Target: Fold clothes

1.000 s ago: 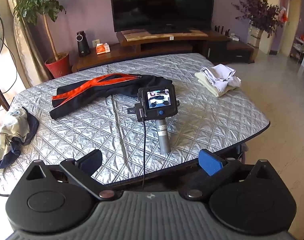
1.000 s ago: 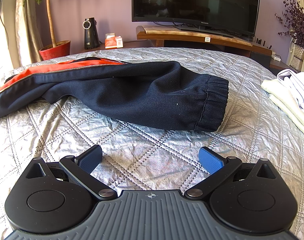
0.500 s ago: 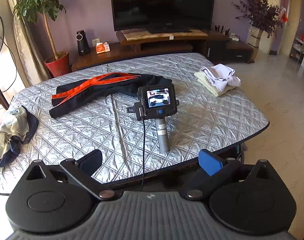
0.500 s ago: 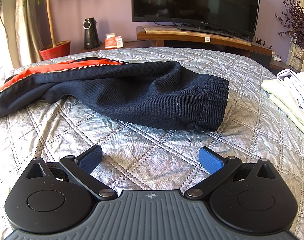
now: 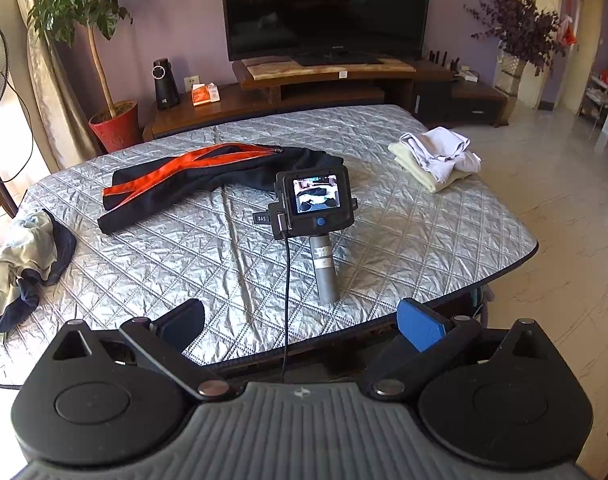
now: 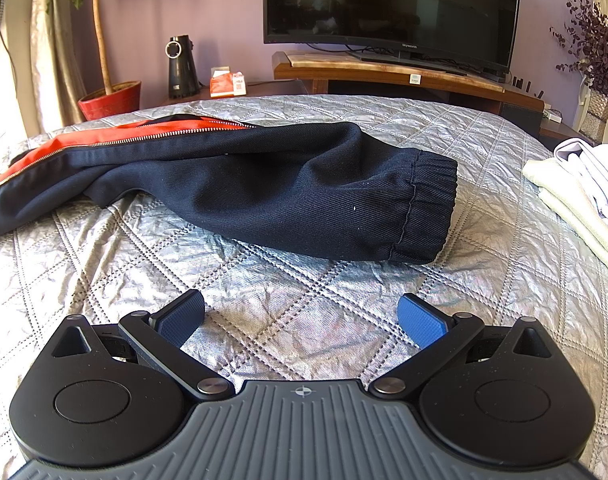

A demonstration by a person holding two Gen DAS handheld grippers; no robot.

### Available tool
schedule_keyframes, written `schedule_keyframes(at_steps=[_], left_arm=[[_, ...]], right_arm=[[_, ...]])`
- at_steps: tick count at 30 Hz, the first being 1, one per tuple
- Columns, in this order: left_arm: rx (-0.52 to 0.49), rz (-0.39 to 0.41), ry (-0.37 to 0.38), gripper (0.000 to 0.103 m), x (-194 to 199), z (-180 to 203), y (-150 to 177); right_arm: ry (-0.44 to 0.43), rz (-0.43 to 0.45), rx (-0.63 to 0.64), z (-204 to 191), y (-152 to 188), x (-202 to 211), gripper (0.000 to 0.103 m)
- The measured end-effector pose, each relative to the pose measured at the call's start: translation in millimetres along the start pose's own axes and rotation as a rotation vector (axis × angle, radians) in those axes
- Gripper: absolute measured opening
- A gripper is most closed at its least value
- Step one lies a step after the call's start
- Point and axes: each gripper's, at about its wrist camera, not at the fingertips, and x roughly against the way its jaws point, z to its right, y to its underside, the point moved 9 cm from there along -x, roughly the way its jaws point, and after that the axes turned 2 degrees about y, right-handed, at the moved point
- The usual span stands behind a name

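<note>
A dark navy jacket with orange lining and a zip (image 5: 207,176) lies across the silver quilted table (image 5: 183,264). In the right wrist view its cuffed sleeve (image 6: 304,196) lies just ahead of my right gripper (image 6: 301,320), which is open, empty and resting on the table. That gripper's body with its screen (image 5: 316,208) shows in the left wrist view. My left gripper (image 5: 301,326) is open and empty, held above the table's near edge, well back from the jacket.
A folded stack of pale clothes (image 5: 436,158) sits at the table's right side and shows in the right wrist view (image 6: 580,196). A crumpled grey and navy garment (image 5: 27,256) lies at the left edge. A TV stand (image 5: 328,80), potted plant (image 5: 111,120) and tiled floor (image 5: 564,240) surround the table.
The left gripper has drawn back and up a little, so the table looks smaller and farther. The right gripper and the jacket have not moved.
</note>
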Motion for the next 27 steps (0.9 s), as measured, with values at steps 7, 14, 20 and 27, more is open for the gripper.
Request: schedule_keyframes(at_steps=[7,14,20,27], left_arm=[[0.002,-0.001,0.0,0.102,0.2,-0.7,0.5],[0.004,-0.001,0.0,0.102,0.3,-0.6,1.6],[0.005,-0.002,0.0,0.102,-0.1,-1.1,2.2],[0.008,-0.004,0.001,0.102,-0.4,-1.9,3.4]], right_arm=[[0.0,0.0,0.0,0.2,0.0,-0.5,0.103],[0.0,0.0,0.0,0.2,0.0,-0.5,0.103],[0.0,0.0,0.0,0.2,0.0,-0.5,0.103],[0.0,0.0,0.0,0.2,0.0,-0.5,0.103]])
